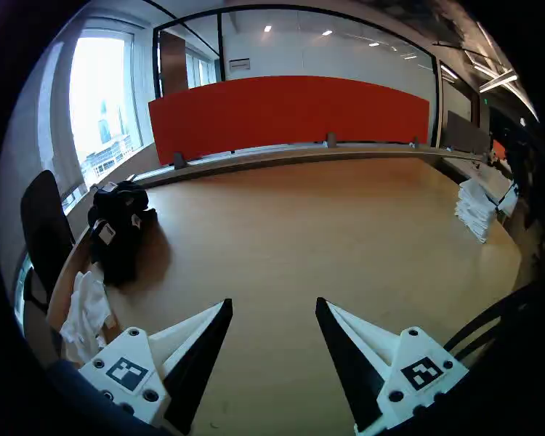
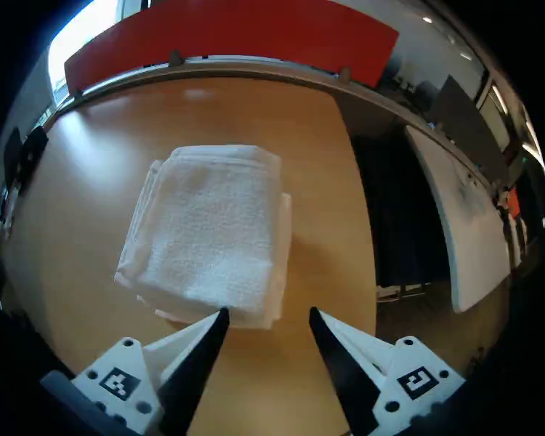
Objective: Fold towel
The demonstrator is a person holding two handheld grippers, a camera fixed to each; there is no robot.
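Wooden table (image 1: 309, 232), with a red partition (image 1: 287, 112) along its far edge. Right gripper (image 2: 267, 320): jaws wide, empty, tips just beside the near edge of the folded white towel (image 2: 211, 232), whose long axis runs toward the partition. Left gripper (image 1: 272, 309): jaws wide, empty, over bare wood. The left gripper view adds a black bag (image 1: 120, 225) and a crumpled white cloth (image 1: 87, 316) below the partition's left end, and a white folded stack (image 1: 477, 209) below its right end.

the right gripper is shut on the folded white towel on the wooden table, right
No, the right gripper is open, not shut on it: the right gripper view shows its fingers apart by the near edge of the folded white towel, which lies on the wooden table.
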